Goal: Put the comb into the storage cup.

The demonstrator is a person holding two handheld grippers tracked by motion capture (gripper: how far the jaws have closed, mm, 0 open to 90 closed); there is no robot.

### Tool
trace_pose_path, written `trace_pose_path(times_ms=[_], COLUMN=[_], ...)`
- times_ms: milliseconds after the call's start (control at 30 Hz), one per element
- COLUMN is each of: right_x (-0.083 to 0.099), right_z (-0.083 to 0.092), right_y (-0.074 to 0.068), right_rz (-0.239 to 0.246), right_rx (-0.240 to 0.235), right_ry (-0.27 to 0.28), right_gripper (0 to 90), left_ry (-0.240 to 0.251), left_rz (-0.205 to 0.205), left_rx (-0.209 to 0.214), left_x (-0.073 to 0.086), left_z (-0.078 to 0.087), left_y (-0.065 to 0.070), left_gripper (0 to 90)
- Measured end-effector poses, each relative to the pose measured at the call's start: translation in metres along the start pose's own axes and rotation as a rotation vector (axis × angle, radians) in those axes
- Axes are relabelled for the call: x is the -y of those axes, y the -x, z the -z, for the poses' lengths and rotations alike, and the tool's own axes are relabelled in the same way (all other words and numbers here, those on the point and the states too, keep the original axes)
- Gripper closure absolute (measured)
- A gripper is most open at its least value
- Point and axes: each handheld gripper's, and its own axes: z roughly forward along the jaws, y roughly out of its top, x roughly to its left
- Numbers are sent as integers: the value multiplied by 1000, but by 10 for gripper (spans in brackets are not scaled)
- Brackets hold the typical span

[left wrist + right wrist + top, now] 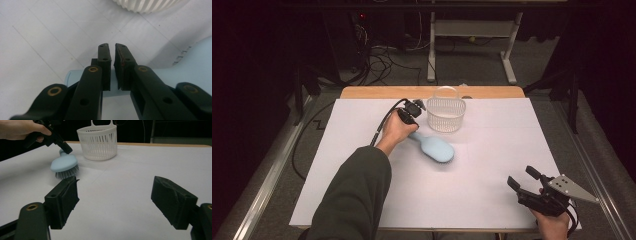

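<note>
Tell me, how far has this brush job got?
Early stage, by the look of it. Done: the left gripper has reached the light blue brush and its jaws are clamped on the handle. In hand: that grip, with the brush lying bristles down on the white table. Left: lifting it, probably into the white basket beside it. The right gripper waits open at the near edge.

No readable text, label, brand, number or sign anywhere: none on the brush (435, 148), basket (446, 114), white table cover (492, 165) or either gripper.
</note>
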Motion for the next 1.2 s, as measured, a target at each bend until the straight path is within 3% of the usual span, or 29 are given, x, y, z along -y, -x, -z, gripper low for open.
trace_pose_path(times_ms=[333, 633, 1200], right_x=[0, 0, 0], right_z=[0, 1, 1], right_y=[0, 0, 0], right_rz=[2, 1, 2], right_rx=[2, 5, 8], right_ry=[0, -1, -2], right_gripper=[223, 223, 223], left_ry=[-33, -20, -36], left_rz=[-41, -22, -44], left_rx=[26, 54, 85], left_x=[6, 19, 35], left_z=[4, 7, 15], left_y=[8, 9, 13], left_gripper=[852, 860, 866])
